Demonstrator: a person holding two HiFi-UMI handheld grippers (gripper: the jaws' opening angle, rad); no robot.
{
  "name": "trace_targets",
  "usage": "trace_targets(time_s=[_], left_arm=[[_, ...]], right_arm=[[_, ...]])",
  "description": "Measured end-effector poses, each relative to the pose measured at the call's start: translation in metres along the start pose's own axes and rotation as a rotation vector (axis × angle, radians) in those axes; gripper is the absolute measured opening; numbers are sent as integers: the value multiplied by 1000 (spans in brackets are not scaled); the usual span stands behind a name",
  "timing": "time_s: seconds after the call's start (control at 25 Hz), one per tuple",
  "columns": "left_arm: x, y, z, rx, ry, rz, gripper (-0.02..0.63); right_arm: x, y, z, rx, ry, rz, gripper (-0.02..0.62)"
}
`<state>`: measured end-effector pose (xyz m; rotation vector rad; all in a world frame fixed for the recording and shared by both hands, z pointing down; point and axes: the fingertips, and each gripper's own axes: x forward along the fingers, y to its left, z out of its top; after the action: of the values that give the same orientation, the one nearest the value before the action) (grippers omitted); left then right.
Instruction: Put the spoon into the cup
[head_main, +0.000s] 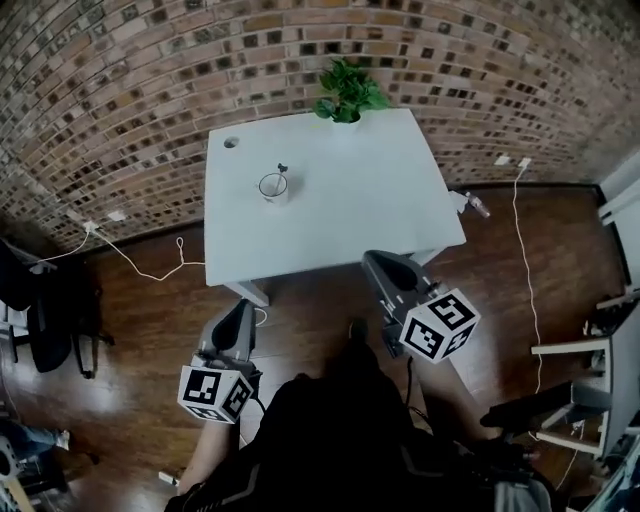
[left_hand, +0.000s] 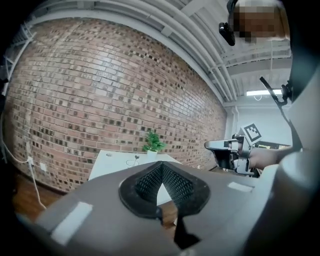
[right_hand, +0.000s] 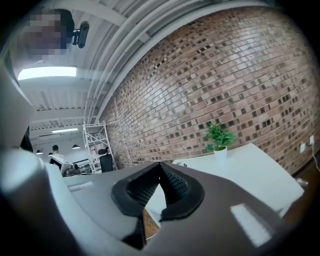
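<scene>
A white cup (head_main: 273, 187) stands on the left part of the white table (head_main: 360, 200), and a spoon (head_main: 282, 170) stands in it with its handle sticking up. In the left gripper view the cup (left_hand: 133, 162) and spoon (left_hand: 137, 157) are small and far off. Both grippers hang over the wooden floor in front of the table, well short of the cup. My left gripper (head_main: 240, 305) (left_hand: 161, 164) is shut with nothing in it. My right gripper (head_main: 375, 258) (right_hand: 160, 165) is shut and empty too, and it also shows at the right of the left gripper view (left_hand: 227, 146).
A potted plant (head_main: 347, 95) (right_hand: 219, 140) sits at the table's far edge by the brick wall. The table has a cable hole (head_main: 231, 142) at its far left corner. Cables (head_main: 150, 270) trail over the floor. A black chair (head_main: 45, 300) is left, white furniture (head_main: 600, 360) right.
</scene>
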<state>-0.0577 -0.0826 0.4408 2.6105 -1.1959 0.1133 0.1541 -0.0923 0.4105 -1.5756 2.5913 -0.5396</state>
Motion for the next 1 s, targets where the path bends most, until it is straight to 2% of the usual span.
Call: trace_targets(time_s=[0.12, 0.28, 0.48, 0.64, 0.84, 1.0], left_arm=[[-17, -5, -8, -7, -10, -25, -8], [-30, -23, -6, 19, -20, -82, -8], [-41, -57, 0, 25, -64, -54, -8], [-34, -92, -4, 27, -50, -28, -8], [-20, -148, -10, 18, -43, -14, -8], [-11, -184, -19, 12, -17, 35, -8]], right_arm=[[-25, 19, -10, 6, -6, -51, 6], [-47, 35, -13, -4, -20, -62, 6], [-79, 24, -16, 5, -23, -54, 6], [-108, 4, -13, 25, -14, -29, 6], [-148, -12, -6, -40, 17, 31, 6], [-186, -25, -1, -43, 30, 76, 6]])
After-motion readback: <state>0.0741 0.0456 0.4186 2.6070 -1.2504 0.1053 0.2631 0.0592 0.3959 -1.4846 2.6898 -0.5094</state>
